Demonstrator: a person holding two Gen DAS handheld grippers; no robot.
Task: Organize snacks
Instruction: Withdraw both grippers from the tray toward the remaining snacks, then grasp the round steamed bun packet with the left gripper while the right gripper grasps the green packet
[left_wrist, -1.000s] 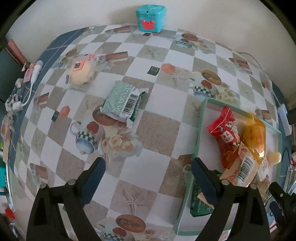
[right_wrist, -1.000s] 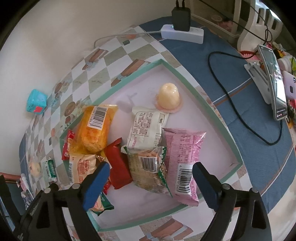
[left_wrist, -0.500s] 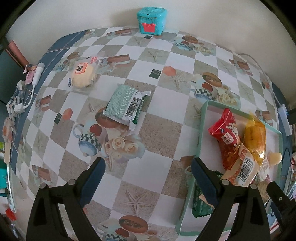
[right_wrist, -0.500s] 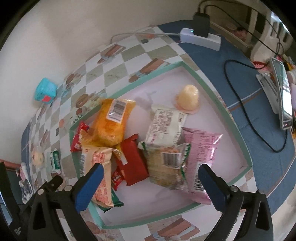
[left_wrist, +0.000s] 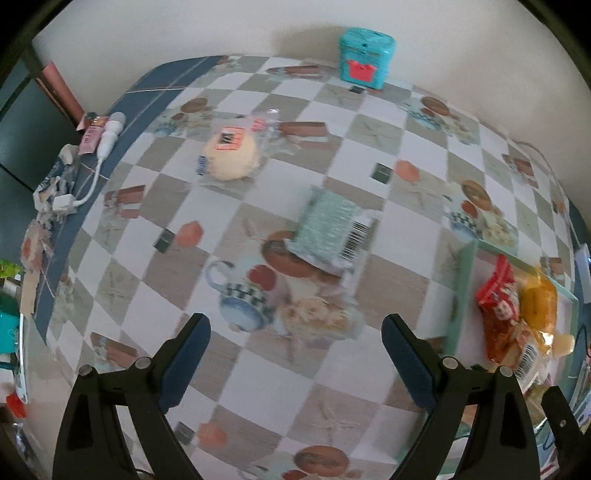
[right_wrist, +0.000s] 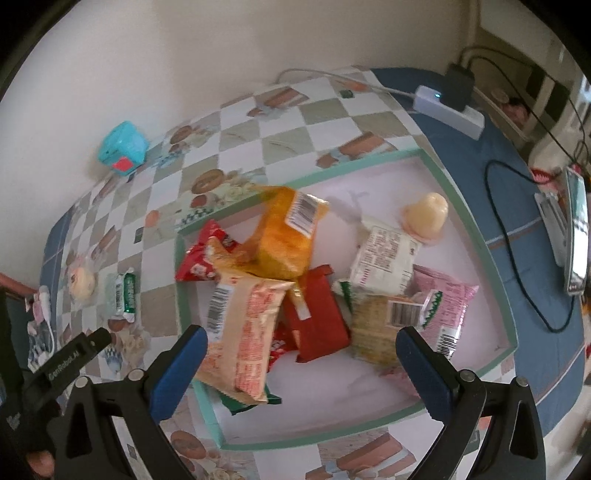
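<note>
Your left tongs (left_wrist: 295, 354) gape wide and empty above the checkered tabletop (left_wrist: 413, 140); the green foil snack packet (left_wrist: 332, 232) lies mid-tabletop. Your right tongs (right_wrist: 301, 363), just opened wider, hold nothing over the mint-rimmed shallow tray (right_wrist: 476, 236) of piled snacks.

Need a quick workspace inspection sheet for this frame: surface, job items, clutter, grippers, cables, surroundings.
Surface: checkered tablecloth, printed cups and starfish.
Job's things: tray piled with snack packets; green packet and wrapped bun lie on the cloth outside it.
Clutter: teal box by the wall; phone on a stand.
Grippers: left gripper and right gripper open, nothing between the jaws.
Cables: power strip with adapter; black cable on the blue cloth.
Surroundings: plain wall.
</note>
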